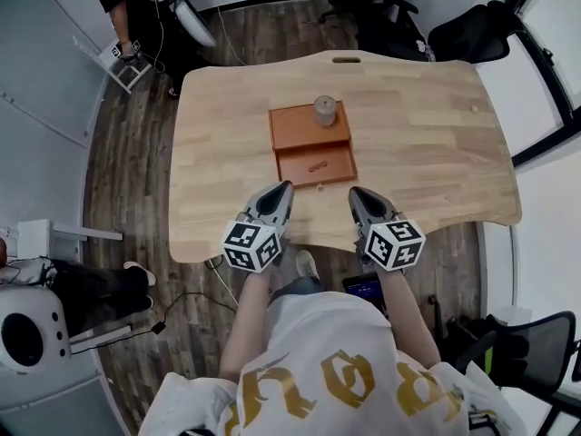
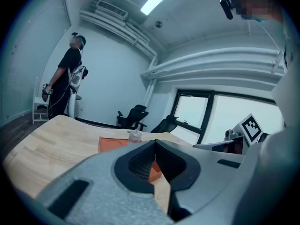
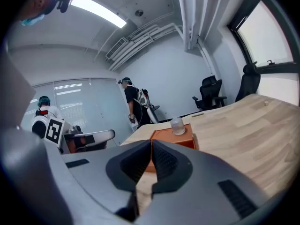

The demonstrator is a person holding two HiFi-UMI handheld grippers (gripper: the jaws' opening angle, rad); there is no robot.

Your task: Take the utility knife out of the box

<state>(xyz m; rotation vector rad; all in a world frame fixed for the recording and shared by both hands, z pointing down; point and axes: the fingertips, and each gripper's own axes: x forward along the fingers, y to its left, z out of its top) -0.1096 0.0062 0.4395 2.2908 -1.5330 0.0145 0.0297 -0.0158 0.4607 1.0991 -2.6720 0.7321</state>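
An orange box lies open in the middle of the wooden table, its lid flat behind it. A small orange utility knife rests inside the box. A clear round jar stands on the lid. My left gripper hovers at the near table edge, left of the box, shut and empty. My right gripper is beside it, right of the box's front, also shut with nothing held. In the gripper views the box shows just beyond the touching jaw tips.
A person with equipment stands past the table's far left corner. Office chairs stand behind the table at the far right. A white chair is at the far left. A slot is cut in the table's far edge.
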